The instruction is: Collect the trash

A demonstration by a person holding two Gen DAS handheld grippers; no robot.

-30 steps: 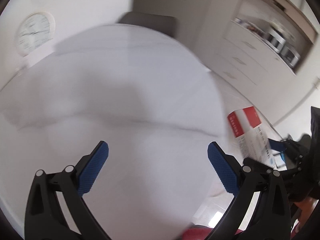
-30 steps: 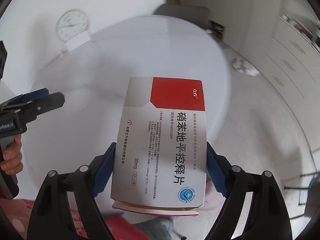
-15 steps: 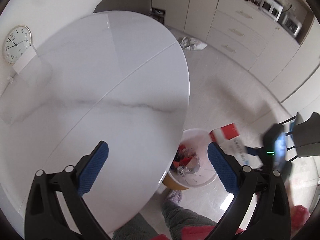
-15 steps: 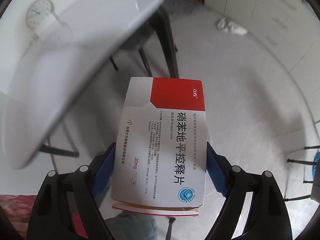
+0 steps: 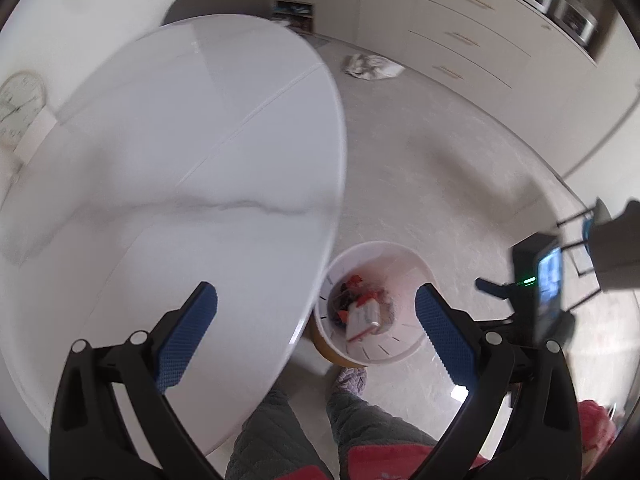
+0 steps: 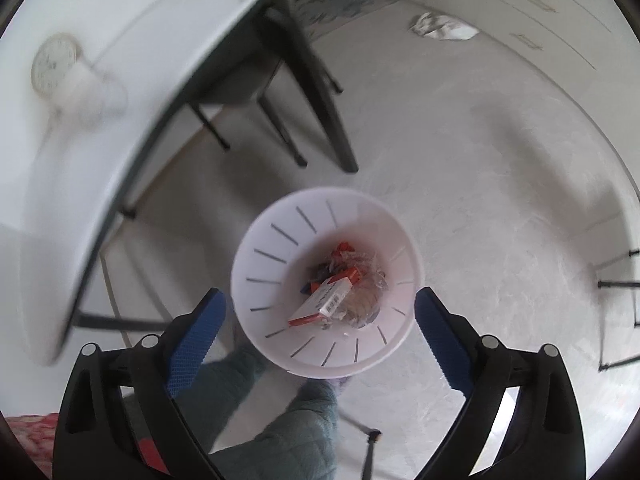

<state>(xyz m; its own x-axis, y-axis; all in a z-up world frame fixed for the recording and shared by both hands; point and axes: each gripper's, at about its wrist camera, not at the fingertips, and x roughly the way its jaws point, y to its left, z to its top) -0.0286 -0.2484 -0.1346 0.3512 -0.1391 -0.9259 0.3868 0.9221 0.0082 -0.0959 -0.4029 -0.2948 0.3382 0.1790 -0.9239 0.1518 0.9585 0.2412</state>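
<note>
The right gripper (image 6: 316, 316) hangs with its jaws wide, having just opened, and nothing sits between the blue pads; through the gap the right wrist view looks straight down into the white bin (image 6: 280, 216), which fills the middle of the frame. The box (image 6: 326, 300), white with a red end, lies tilted at the bin's bottom on top of other trash (image 6: 360, 276), a jumble of red scraps and clear wrappers. Below the bin, at the bottom centre, are the person's grey quilted legs (image 6: 280, 432) and a slipper. Dark chair legs (image 6: 320, 120) stand on the pale floor above the bin, the tabletop (image 6: 100, 120) curves across the upper left with a clock (image 6: 54, 65) beyond it, and a crumpled white rag (image 6: 442, 26) lies on the floor at the upper right. The left gripper (image 5: 316, 320) also has its jaws wide and empty, its left pad over the tabletop (image 5: 180, 160) and its right pad over the floor. In the left wrist view the bin (image 5: 400, 252) stands just beside the tabletop's edge, lower centre, with the box (image 5: 362, 318) visible inside it. The right gripper (image 5: 536, 288) shows blurred at the right edge of that view, beside the bin
</note>
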